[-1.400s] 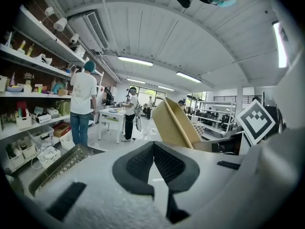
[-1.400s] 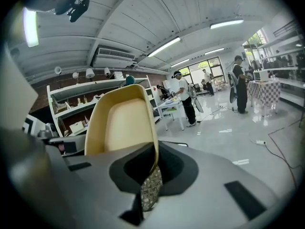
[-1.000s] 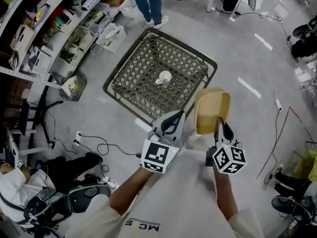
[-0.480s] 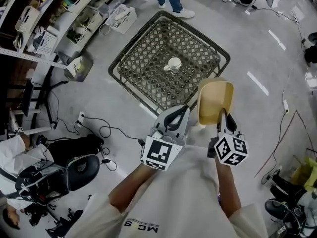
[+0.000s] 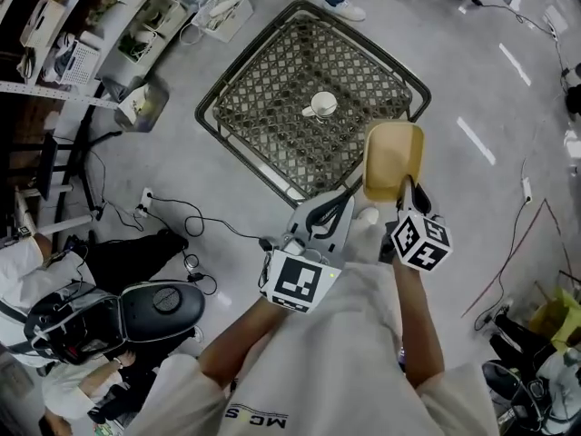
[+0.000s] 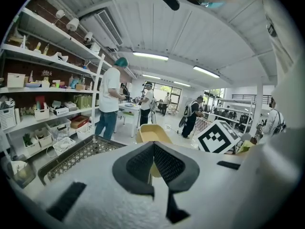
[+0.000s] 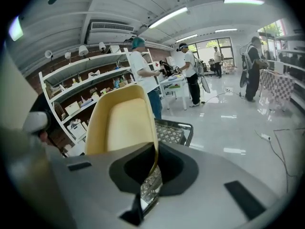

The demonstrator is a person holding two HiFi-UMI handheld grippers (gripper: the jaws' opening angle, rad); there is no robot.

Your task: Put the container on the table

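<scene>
Right gripper [image 5: 406, 192] clamps container [image 5: 392, 155] rim
We see it at 12 o'clock of the jaws, beside the table [image 5: 211, 114].

Head view: bright, even overhead light. Soft shadow under the table [image 5: 272, 130], white glare streaks on the floor [image 5: 477, 142] right of the table, shelves [image 5: 100, 25] left of it murky. Both tool views: heavy fisheye, black vignetted corners, ceiling strip lights [image 6: 150, 56] blown out. Left tool [image 6: 153, 147] and right tool [image 7: 153, 168] are soft close to the lens; container [image 7: 124, 123] before the table is sharp.
</scene>
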